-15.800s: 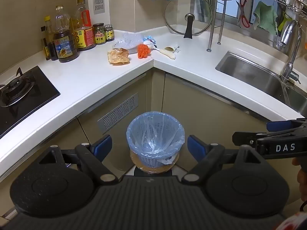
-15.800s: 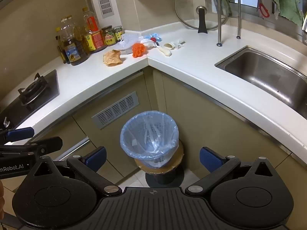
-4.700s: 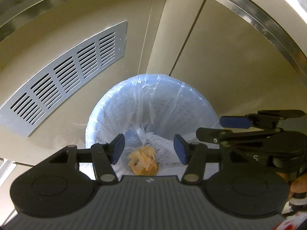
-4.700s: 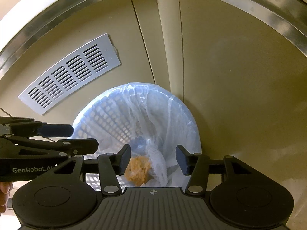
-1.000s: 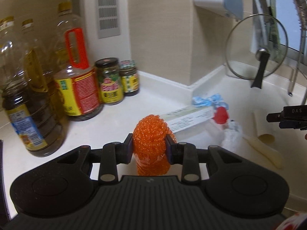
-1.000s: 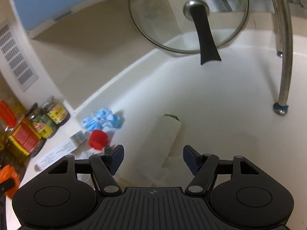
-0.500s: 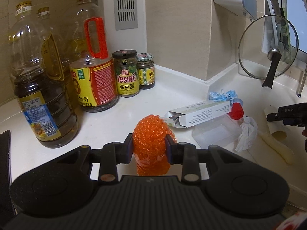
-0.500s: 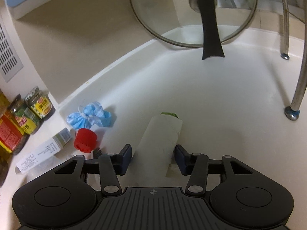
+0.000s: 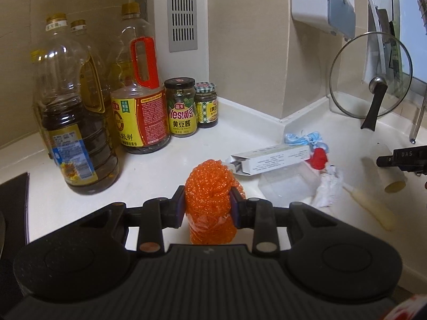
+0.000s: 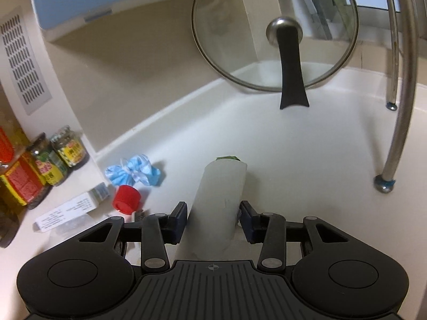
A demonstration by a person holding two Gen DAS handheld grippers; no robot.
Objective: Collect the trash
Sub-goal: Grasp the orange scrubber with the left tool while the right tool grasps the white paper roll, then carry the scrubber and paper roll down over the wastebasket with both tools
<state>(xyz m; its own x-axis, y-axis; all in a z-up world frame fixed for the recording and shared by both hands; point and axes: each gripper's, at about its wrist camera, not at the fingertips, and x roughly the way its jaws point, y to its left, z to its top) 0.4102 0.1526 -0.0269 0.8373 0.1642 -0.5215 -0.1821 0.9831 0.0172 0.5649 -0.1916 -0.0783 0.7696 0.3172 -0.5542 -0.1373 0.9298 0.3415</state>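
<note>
My left gripper (image 9: pixel 208 205) is shut on an orange mesh ball (image 9: pixel 209 181), held just above the white counter (image 9: pixel 149 168). In the right wrist view my right gripper (image 10: pixel 213 217) has a white wrapped roll (image 10: pixel 221 184) between its jaws. They are closing, and both pads touch the roll's sides. The left wrist view shows that roll (image 9: pixel 388 173) at far right under the right gripper's tip (image 9: pixel 400 157). Loose trash lies between them: a blue face mask (image 9: pixel 304 137), a red cap (image 9: pixel 319 157), a white carton (image 9: pixel 272 157), a clear plastic tray (image 9: pixel 285 186) and a crumpled tissue (image 9: pixel 328 186).
Oil bottles (image 9: pixel 77 133) and two jars (image 9: pixel 182 106) stand along the back left wall. A glass pan lid (image 10: pixel 275 32) leans in the corner. A steel rack leg (image 10: pixel 397 122) stands at the right. A pale stick (image 9: pixel 371 205) lies near the counter's front. The black stove edge (image 9: pixel 13 213) is at far left.
The left gripper has drawn back from the corner with the orange ball still in it. The right gripper's jaws have come in from wide apart onto the white roll.
</note>
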